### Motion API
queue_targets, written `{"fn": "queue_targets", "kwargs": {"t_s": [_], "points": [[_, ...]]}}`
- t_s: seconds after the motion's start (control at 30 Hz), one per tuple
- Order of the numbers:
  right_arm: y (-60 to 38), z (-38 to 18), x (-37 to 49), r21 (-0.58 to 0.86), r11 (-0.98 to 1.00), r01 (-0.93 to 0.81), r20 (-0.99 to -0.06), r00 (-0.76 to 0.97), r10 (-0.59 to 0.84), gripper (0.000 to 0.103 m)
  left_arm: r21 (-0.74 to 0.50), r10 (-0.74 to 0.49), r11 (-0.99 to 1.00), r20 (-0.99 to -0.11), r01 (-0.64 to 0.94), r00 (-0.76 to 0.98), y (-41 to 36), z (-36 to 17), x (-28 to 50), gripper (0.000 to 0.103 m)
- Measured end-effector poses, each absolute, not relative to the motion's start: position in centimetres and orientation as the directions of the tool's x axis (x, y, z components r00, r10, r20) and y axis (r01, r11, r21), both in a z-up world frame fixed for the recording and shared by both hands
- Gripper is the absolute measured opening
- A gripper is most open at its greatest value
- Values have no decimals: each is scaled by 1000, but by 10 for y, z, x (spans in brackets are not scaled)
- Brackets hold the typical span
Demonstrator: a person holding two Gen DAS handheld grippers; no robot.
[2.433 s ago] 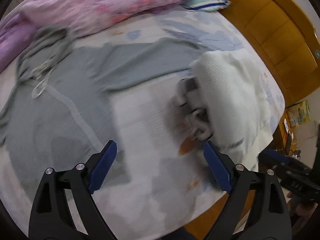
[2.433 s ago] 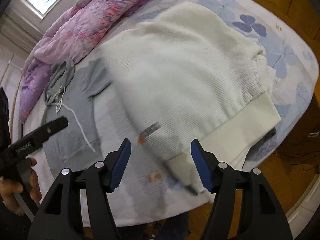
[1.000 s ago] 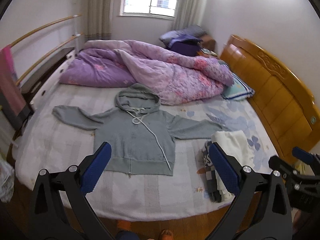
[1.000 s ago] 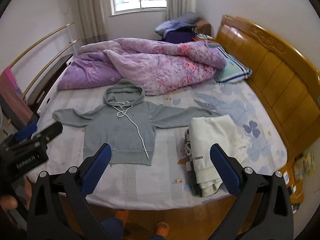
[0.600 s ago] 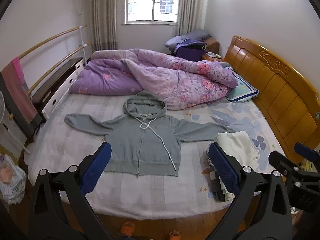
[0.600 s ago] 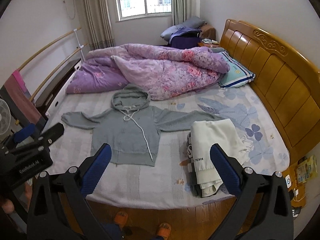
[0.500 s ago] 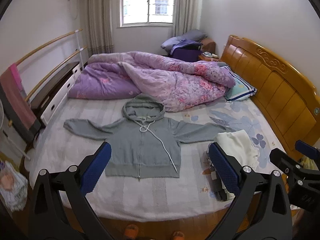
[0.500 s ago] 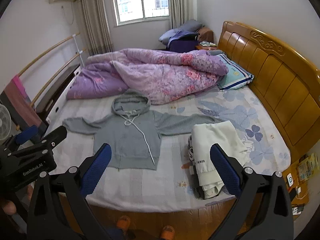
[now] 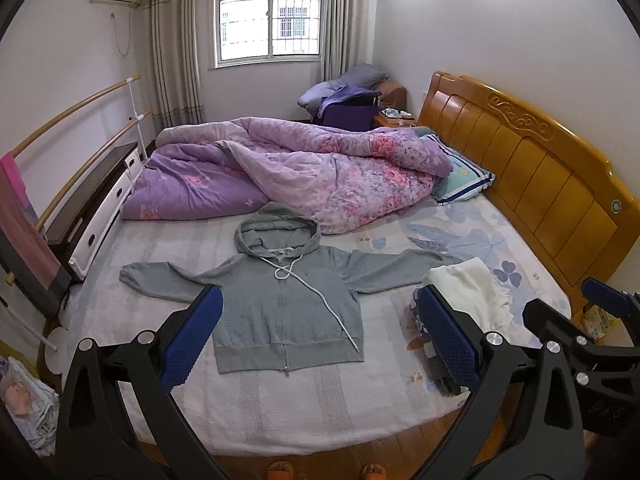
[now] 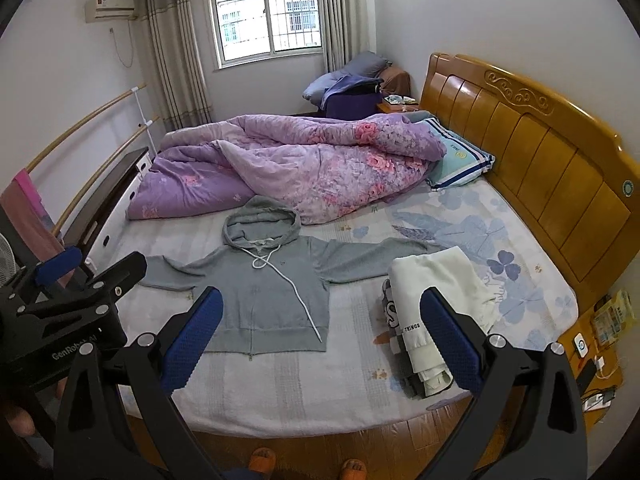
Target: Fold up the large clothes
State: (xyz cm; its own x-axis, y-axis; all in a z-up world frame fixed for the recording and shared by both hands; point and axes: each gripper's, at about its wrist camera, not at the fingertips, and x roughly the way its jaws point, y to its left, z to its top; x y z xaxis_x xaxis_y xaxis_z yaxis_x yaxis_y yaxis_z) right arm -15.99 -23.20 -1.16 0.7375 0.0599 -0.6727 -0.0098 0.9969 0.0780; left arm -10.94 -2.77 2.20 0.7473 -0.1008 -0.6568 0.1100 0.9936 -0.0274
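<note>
A grey zip hoodie (image 9: 280, 304) lies flat on the bed with sleeves spread and hood toward the quilt; it also shows in the right wrist view (image 10: 268, 296). A stack of folded clothes with a cream sweater on top (image 9: 468, 296) sits at the bed's right front (image 10: 432, 300). My left gripper (image 9: 320, 340) is open and empty, held back from the bed's front edge. My right gripper (image 10: 320, 340) is open and empty, also back from the bed, right of the left one.
A purple flowered quilt (image 9: 304, 168) is heaped along the far side of the bed. A wooden headboard (image 9: 532, 168) stands at right. A dark cabinet and rails (image 9: 92, 196) line the left wall. A bedside table with cables (image 10: 596, 364) is at the right front.
Both grippers have pulled back and risen away from the bed, from close over the folded cream sweater to a wide view of the whole room. Both stay open.
</note>
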Motion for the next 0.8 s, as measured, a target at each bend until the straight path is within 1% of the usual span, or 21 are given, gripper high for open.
{"fn": "queue_targets", "kwargs": {"t_s": [0.4, 0.8], "points": [[-219, -8, -163, 54, 998, -11, -688, 725, 45, 95, -41, -115, 992, -657, 117, 745, -19, 25, -111, 98], [-213, -2, -169, 56, 998, -4, -670, 742, 41, 95, -37, -121, 991, -630, 126, 767, -13, 31, -121, 98]]}}
